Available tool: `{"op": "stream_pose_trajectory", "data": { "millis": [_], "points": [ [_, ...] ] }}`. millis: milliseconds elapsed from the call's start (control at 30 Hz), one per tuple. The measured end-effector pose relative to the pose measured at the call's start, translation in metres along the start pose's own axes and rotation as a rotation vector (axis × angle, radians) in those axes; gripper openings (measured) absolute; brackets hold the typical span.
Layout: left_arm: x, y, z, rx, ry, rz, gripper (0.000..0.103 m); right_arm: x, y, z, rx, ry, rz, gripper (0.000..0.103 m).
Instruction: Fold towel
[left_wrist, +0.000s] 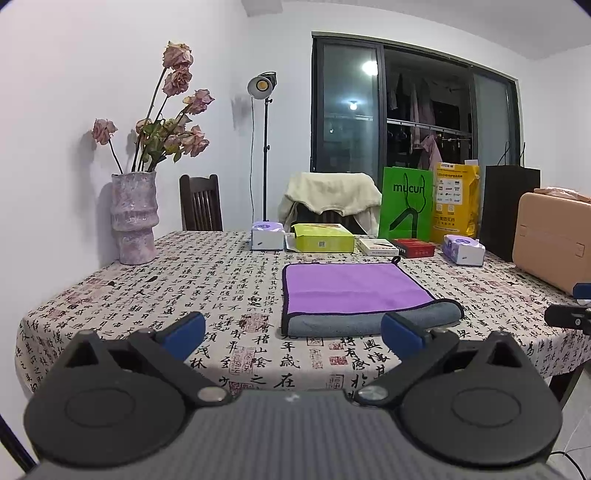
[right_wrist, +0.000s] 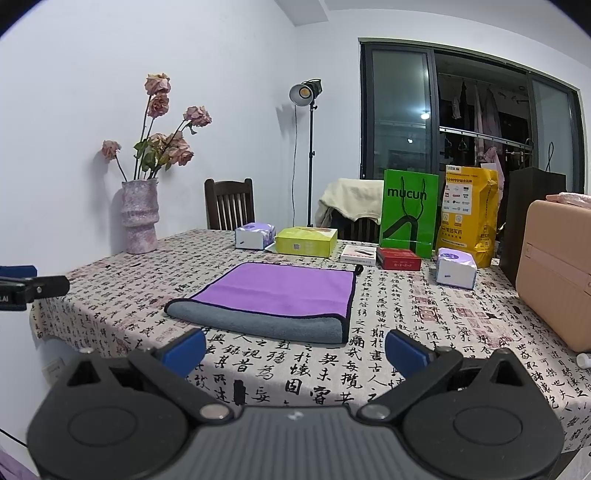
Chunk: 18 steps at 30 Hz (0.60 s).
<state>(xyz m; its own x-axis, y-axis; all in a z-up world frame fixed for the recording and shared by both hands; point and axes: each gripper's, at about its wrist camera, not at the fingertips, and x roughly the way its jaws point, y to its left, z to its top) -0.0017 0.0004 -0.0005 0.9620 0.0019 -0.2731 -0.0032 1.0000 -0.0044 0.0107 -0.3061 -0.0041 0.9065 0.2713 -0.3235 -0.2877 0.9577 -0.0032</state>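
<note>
A towel (left_wrist: 351, 288), purple on top with a grey underside and a black hem, lies folded on the calligraphy tablecloth (left_wrist: 207, 295). Its grey folded edge faces me. It also shows in the right wrist view (right_wrist: 280, 291). My left gripper (left_wrist: 293, 334) is open and empty, hovering near the table's front edge, short of the towel. My right gripper (right_wrist: 295, 352) is open and empty, also in front of the towel's grey edge. The right gripper shows at the right edge of the left wrist view (left_wrist: 569, 314); the left gripper shows at the left edge of the right wrist view (right_wrist: 29, 288).
At the back of the table stand a vase of dried roses (left_wrist: 135, 218), tissue packs (left_wrist: 267, 236), a yellow-green box (left_wrist: 323, 238), small boxes (left_wrist: 413, 247), green (left_wrist: 406, 203) and yellow bags (left_wrist: 456, 199), and a black bag (left_wrist: 509, 210). A tan case (left_wrist: 554, 240) stands at the right.
</note>
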Motion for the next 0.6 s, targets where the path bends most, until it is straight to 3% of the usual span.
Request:
{"op": "stream_pose_trajectory", "data": {
  "millis": [600],
  "points": [
    [-0.0012, -0.0012, -0.0008, 0.004, -0.007, -0.002, 0.103, 0.0001, 0.0010, -0.0012, 0.004, 0.000, -0.005, 0.103]
  ]
}}
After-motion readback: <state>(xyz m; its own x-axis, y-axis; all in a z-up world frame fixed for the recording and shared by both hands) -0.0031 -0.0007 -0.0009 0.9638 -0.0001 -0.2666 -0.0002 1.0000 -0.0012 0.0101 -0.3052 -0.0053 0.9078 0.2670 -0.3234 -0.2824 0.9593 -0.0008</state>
